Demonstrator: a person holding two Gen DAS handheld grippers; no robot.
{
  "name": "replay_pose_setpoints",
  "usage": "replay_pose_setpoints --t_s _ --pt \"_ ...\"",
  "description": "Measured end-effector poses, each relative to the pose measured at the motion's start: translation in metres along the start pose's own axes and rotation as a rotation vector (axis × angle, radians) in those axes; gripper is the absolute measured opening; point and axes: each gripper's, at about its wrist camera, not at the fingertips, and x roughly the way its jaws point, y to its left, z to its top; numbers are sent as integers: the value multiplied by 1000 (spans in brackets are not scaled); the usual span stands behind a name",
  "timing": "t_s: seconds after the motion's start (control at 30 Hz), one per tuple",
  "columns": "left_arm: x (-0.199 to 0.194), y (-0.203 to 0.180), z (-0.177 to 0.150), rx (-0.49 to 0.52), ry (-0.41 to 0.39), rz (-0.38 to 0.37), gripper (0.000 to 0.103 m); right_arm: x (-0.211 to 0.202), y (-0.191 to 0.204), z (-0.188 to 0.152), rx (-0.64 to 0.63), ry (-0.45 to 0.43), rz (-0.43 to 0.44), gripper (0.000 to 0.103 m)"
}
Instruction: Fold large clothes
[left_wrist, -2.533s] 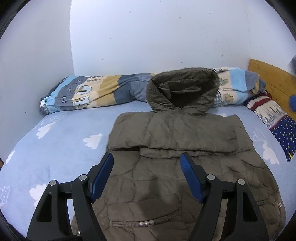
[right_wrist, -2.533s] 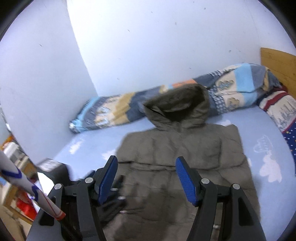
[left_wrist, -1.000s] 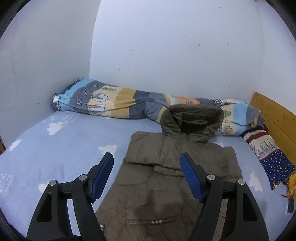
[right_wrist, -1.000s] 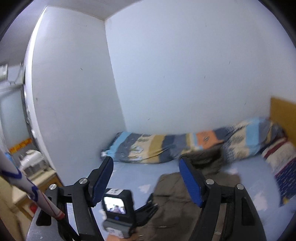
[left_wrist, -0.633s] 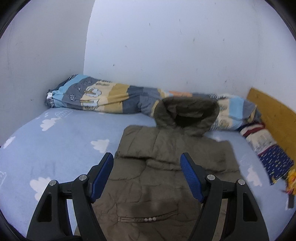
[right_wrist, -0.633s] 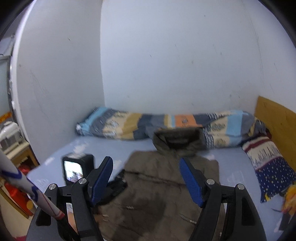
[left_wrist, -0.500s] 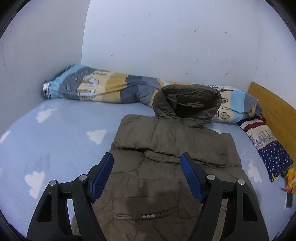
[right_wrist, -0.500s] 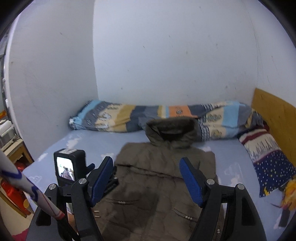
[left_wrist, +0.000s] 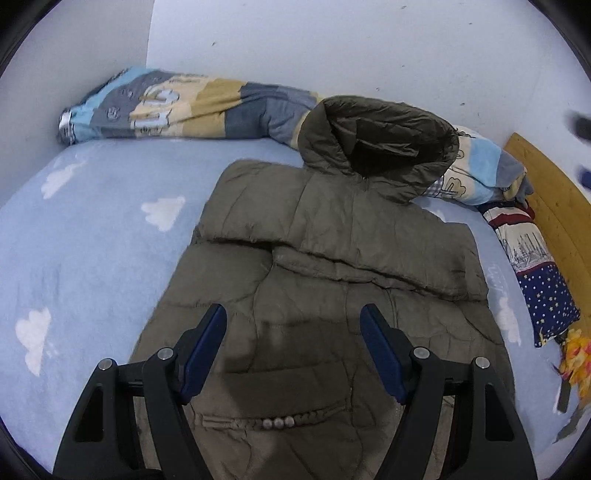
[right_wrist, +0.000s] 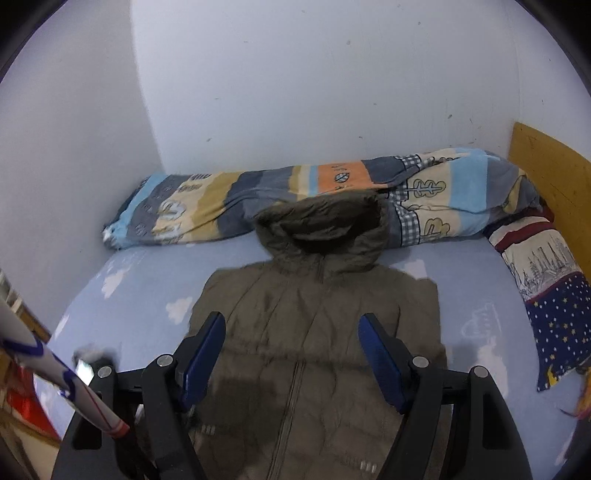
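Looking down both wrist cameras, I see my left gripper (left_wrist: 291, 332) and right gripper (right_wrist: 291, 339) hanging above the olive hooded coat (left_wrist: 332, 277), jaws spread wide with nothing between the blue pads (left_wrist: 205, 347) on either side. The coat lies flat on the bed (left_wrist: 81, 258), hem toward me, hood (left_wrist: 376, 136) at the far end.

My left view shows more of the near part: a pocket flap with a row of small snaps (left_wrist: 279, 422), and a folded sleeve lying across the chest as a thick ridge. My right view shows what the left does not: the front zipper (right_wrist: 295, 387) running up the middle of the coat, and at the left edge a white tube with blue and red marks (right_wrist: 55, 373) crossing in front of the bed's corner, with red and wooden things behind it that I cannot make out. Something blurred also sits just beside the right gripper's left arm.

Past the coat, the sheet is pale blue with white clouds. The hood rests up against a rolled striped quilt (right_wrist: 240, 199) that runs along the white wall (right_wrist: 332, 92). To the right lies a pillow (right_wrist: 550, 306) with stars and stripes, against a wooden headboard (right_wrist: 554, 173). Something orange and yellow (left_wrist: 576, 354) pokes in at the right edge, too cut off to name.
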Motion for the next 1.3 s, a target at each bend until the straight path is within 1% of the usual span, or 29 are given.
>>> replay_pose_setpoints --t_s 0.03,0.07,0.13,0.17,0.23,0.27,0.37,0.5,0.6,0.63,0.67,0.7,0.77,0.8,0.9,0.97,1.03,1.07,1.13,1.27,1.3 --pt "-2 -1 1 9 -11 6 74 10 -4 10 15 9 -7 79" --pt "-2 -1 2 16 -21 12 74 26 -13 27 55 26 9 79" --pt "-4 -2 5 26 -44 27 74 50 -22 49 122 48 23 79" --pt "-4 -2 5 32 -50 31 74 65 -33 62 169 67 26 79" --pt "-4 -2 8 45 -58 39 74 99 -51 85 259 106 63 79" --pt "-3 -3 8 56 -63 48 74 115 -57 93 293 114 60 79" --pt "-1 -3 9 71 -67 63 74 158 -75 111 375 137 52 79" --pt "-2 0 10 59 -61 47 74 216 -107 124 501 148 34 79" --pt "0 -1 10 61 -60 45 74 249 -128 130 601 128 42 78" --pt "0 -2 9 67 -58 45 74 259 -135 130 639 120 62 77" --pt "2 -3 9 74 -56 47 74 267 -138 131 658 119 74 63" --pt "2 -4 8 78 -54 48 74 275 -140 131 669 125 76 40" --pt "4 -6 7 86 -52 53 74 287 -141 127 668 153 93 24" --pt "3 -6 7 86 -54 54 74 286 -141 124 658 152 97 20" --pt "-1 -6 7 84 -60 51 74 264 -137 116 605 112 107 15" --pt "-5 -5 8 78 -73 52 74 243 -136 107 585 91 107 14" --pt "-8 -4 9 72 -82 49 74 219 -136 98 567 75 136 14" --pt "-10 -3 10 68 -86 48 74 203 -134 91 553 63 139 14" --pt "-13 0 12 54 -95 48 74 172 -133 73 540 45 173 14" --pt "-16 5 14 34 -107 54 74 123 -128 34 558 44 240 14" --pt "-17 5 14 32 -107 53 74 110 -123 24 548 44 243 14"
